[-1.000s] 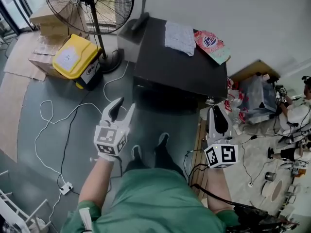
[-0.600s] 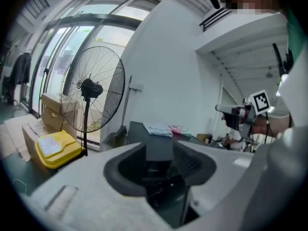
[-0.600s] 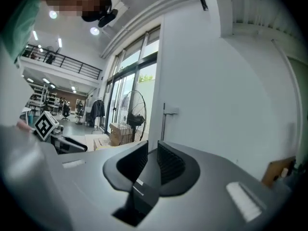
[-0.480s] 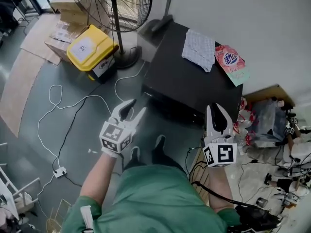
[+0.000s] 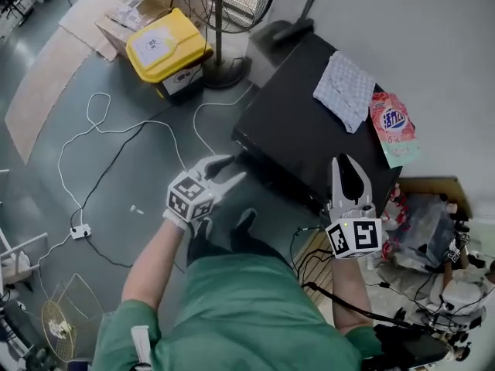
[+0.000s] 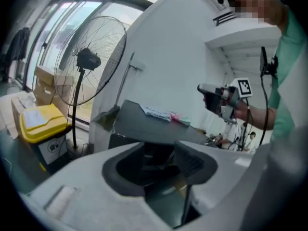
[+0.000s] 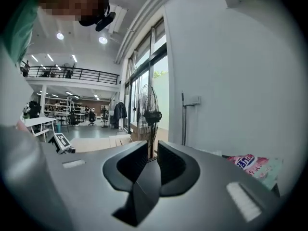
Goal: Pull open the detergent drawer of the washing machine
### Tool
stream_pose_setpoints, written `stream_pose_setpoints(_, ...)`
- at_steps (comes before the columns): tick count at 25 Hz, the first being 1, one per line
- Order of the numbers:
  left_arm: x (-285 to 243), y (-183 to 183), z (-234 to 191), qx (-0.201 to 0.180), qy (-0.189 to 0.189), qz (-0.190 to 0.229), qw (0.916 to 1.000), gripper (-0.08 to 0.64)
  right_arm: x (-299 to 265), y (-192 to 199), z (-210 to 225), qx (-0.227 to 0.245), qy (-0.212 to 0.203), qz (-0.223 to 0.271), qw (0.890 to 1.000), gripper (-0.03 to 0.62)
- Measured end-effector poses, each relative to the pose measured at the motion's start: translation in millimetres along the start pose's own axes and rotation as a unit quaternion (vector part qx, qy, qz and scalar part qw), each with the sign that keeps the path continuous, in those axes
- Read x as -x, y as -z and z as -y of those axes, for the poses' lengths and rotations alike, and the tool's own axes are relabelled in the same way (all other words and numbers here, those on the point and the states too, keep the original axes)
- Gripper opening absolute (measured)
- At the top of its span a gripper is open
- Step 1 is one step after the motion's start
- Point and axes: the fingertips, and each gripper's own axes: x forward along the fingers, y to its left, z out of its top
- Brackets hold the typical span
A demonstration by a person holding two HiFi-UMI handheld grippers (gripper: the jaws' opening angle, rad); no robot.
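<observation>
The washing machine (image 5: 309, 134) is a low dark box seen from above. Its front panel faces me in shadow, and I cannot make out the detergent drawer on it. My left gripper (image 5: 230, 170) hovers at the machine's front left top corner. Its jaws have just been opening and stand slightly apart, with nothing between them. In the left gripper view the dark front (image 6: 156, 160) shows through that gap. My right gripper (image 5: 340, 163) hangs over the front right edge, shut and empty, with only a thin slit between the pads.
A patterned cloth (image 5: 346, 90) and a pink detergent bag (image 5: 393, 126) lie on the machine's top. A standing fan (image 5: 224, 14) and a yellow-lidded box (image 5: 166, 49) stand at its left. White cables (image 5: 100, 130) trail over the floor. Bags and clutter (image 5: 429, 222) crowd the right.
Both grippers have moved closer to the machine. The left one has sunk to its front left corner and its jaws have parted a little. The right one now hangs over the front right edge.
</observation>
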Motion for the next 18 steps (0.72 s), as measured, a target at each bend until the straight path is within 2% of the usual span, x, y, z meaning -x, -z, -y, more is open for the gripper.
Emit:
stream_pose_setpoints(4,-19.5,24.2,-9.0,0.061,0.029,-0.012,0.9977,0.21,-11.4,2.8,0.0,-0.015,-0.025,-0.009,1.0,0.049)
stream_pose_setpoints(7,-31.1,40.3,-21.0,0.092,0.044,-0.019,0.9946,0.225,-12.1,2.7,-3.8,-0.012,-0.023,-0.016,1.0,0.049)
stream_pose_setpoints(11,-45.6,60.3,-36.0,0.118,0.081,-0.037,0.989,0.249,-3.4,5.8,-12.3,-0.013,0.0,-0.026,1.0,0.049)
stream_pose_setpoints(18,-71.3,80.5,-47.6,0.168,0.15,-0.045,0.9733,0.276,32.9,17.2,-24.0,-0.008,0.059,-0.057,0.997,0.049)
